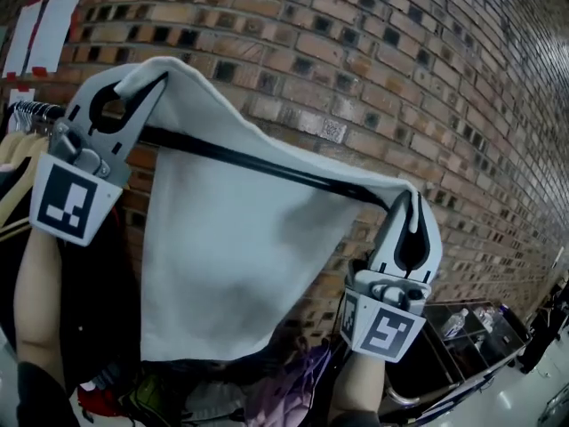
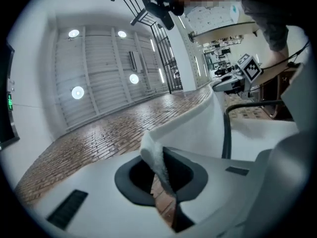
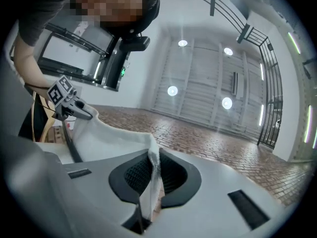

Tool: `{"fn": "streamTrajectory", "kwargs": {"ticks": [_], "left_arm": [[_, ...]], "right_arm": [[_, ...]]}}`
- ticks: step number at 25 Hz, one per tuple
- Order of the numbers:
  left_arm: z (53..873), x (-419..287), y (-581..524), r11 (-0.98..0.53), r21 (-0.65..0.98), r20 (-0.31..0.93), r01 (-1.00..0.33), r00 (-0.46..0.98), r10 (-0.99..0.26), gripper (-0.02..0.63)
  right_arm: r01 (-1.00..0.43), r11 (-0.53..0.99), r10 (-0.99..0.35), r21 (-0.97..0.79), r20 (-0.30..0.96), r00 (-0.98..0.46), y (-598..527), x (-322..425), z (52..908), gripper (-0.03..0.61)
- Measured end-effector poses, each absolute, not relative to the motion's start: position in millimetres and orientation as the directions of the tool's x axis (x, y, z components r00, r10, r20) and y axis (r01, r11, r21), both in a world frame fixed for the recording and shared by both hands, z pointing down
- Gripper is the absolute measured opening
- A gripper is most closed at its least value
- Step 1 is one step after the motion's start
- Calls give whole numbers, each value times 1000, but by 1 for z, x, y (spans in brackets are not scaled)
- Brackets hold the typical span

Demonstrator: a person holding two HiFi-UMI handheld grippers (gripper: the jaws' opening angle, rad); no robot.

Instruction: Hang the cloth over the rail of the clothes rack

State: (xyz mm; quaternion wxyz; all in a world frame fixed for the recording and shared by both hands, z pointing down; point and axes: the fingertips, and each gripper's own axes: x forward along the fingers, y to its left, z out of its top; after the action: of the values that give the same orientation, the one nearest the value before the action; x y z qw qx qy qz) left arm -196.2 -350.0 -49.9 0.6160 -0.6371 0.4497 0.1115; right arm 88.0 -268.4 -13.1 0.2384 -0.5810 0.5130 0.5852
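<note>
A white cloth (image 1: 227,265) hangs spread between my two grippers in front of a brick wall. Its top edge runs along the black rail (image 1: 267,165) of the clothes rack, which slants down to the right. My left gripper (image 1: 142,83) is shut on the cloth's upper left corner (image 2: 153,155) at the top left. My right gripper (image 1: 411,205) is shut on the upper right corner (image 3: 153,165), lower and to the right. The cloth's lower edge hangs loose at mid height. I cannot tell whether the cloth rests on the rail or lies just in front of it.
Clothes on hangers (image 1: 27,149) crowd the rack's left end. Coloured garments (image 1: 267,394) lie below the cloth. A metal cart with bottles (image 1: 462,327) stands at the lower right. The brick wall (image 1: 400,78) is close behind the rail.
</note>
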Motion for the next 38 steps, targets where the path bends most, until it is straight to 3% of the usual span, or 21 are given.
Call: {"fn": "streamTrajectory", "kwargs": {"ticks": [5, 9, 21, 38], "left_arm": [[-26, -199, -332, 148, -738, -648, -659, 630, -428, 51], [13, -221, -332, 170, -691, -689, -703, 568, -450, 52], [126, -207, -344, 273, -689, -704, -672, 529, -473, 54], [215, -215, -352, 144, -654, -668, -742, 477, -572, 58]], "right_arm": [[-859, -357, -269, 367, -921, -282, -246, 74, -3, 15], [-825, -380, -319, 418, -896, -307, -252, 68, 31, 15], [-848, -322, -477, 421, -846, -239, -281, 91, 125, 15], [-884, -245, -566, 398, -799, -203, -287, 95, 209, 17]]}}
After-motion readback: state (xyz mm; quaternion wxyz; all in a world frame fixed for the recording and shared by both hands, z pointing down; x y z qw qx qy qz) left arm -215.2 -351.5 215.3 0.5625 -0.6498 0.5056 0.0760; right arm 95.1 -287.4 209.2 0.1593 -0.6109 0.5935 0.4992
